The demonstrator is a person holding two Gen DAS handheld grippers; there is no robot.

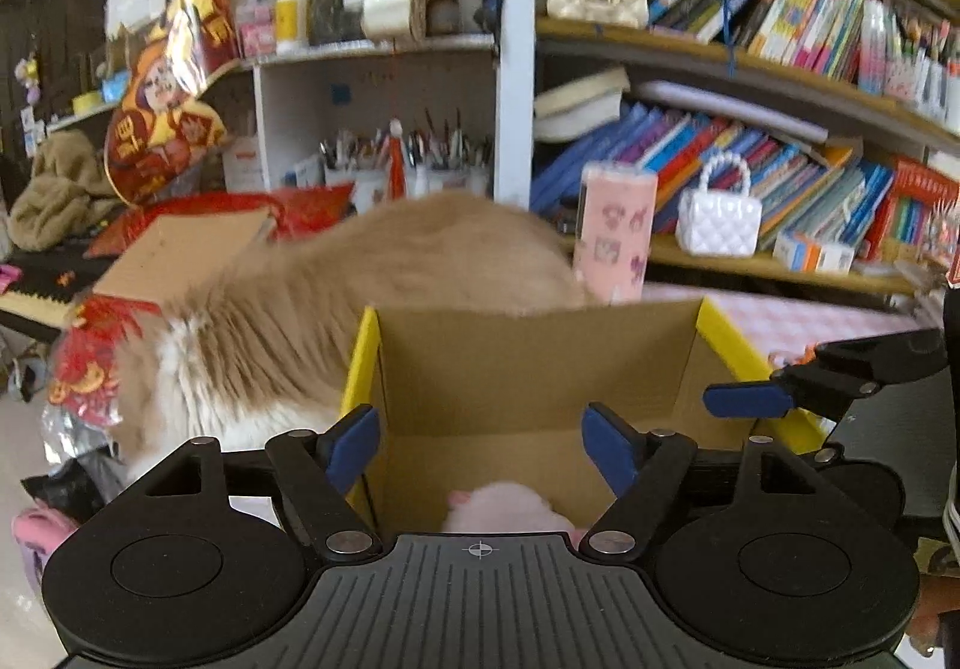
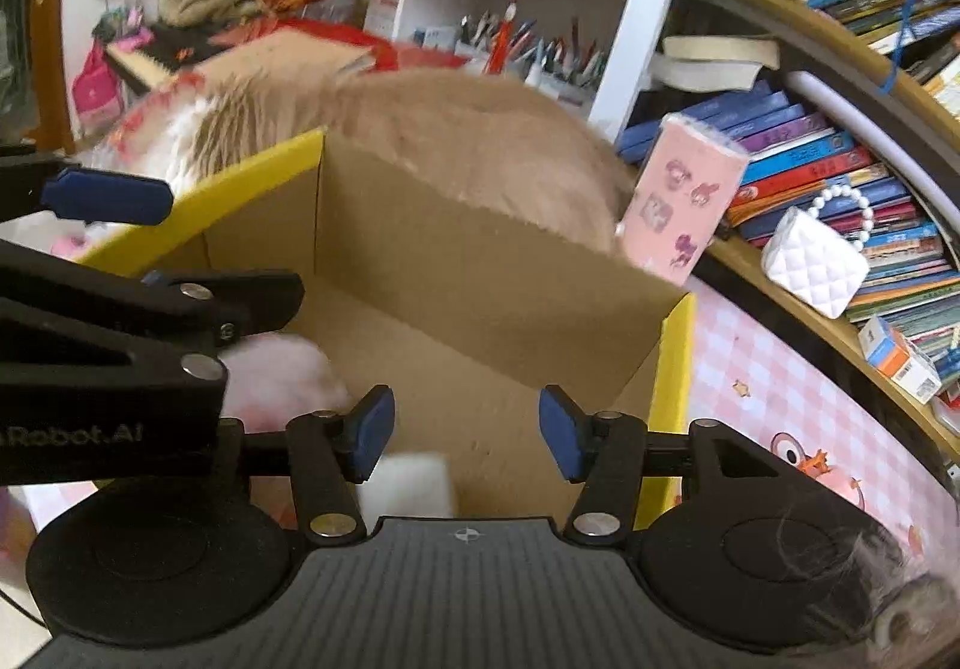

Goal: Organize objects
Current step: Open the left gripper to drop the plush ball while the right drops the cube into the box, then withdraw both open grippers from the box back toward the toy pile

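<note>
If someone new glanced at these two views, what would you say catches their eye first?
Most likely the big tan and white furry animal, blurred, right behind the open cardboard box with yellow edges. Inside the box lie a pink fluffy thing and a white block, with both grippers' blue-padded jaws open above it. To the right, a pink patterned carton stands by crowded bookshelves.

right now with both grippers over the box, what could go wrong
The furry animal pressed against the cardboard box could shove it or climb in. The white block lies loose below the open right hand-held gripper. The left hand-held gripper is close beside; the two could collide.
</note>
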